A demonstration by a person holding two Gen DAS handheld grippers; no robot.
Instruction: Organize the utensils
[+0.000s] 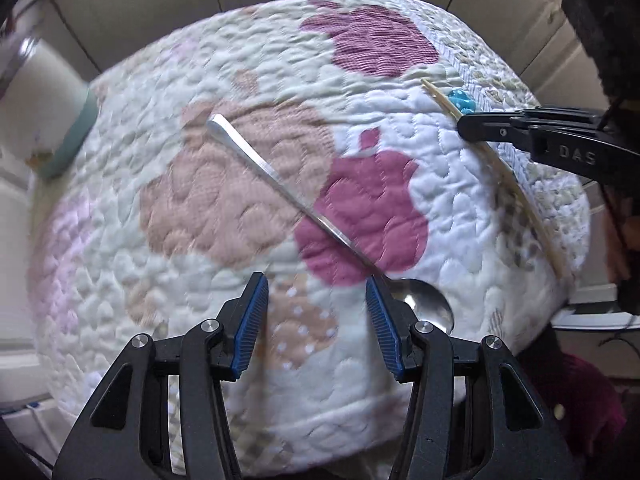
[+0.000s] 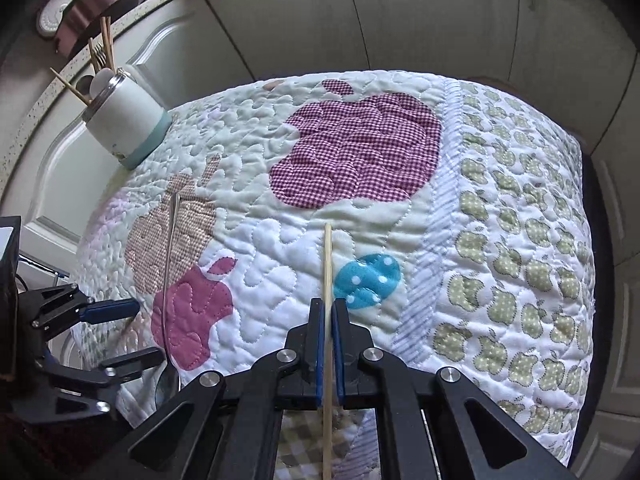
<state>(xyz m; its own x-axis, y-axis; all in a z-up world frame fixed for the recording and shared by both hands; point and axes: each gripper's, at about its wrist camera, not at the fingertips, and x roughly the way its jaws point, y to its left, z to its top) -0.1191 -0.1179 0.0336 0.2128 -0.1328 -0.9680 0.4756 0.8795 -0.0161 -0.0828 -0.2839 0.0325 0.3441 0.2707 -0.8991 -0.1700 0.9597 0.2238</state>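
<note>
One metal spoon [image 1: 304,208] lies flat on the quilted apple-patterned cloth [image 2: 280,216] that covers the table. Its handle runs diagonally across the middle of the cloth, over a tan apple patch and a dark pink one, and its bowl rests near the cloth's near edge.

The left gripper [image 1: 316,320] hangs over that near edge with its two blue-padded fingers [image 1: 252,320] spread apart and nothing between them; the spoon's bowl sits just beside the outer face of one pad, and contact cannot be told.

One wooden chopstick [image 2: 327,280] is pinched between the two blue pads of the right gripper [image 2: 328,344], which is closed tight on it. The stick runs straight through the jaws, its far end reaching out over the white part of the cloth just beside a single small blue dotted patch [image 2: 368,280], its near end passing back under the gripper body. In the left wrist view the same stick lies along the cloth's right-hand border strip.

One white holder with a green base [image 2: 128,124] stands at the far left corner of the cloth. It carries about four wooden sticks [image 2: 106,44] standing at angles; the exact count is unclear. On the counter behind it sit one metal bowl [image 2: 100,0] and one round dial [image 2: 54,16].
</note>
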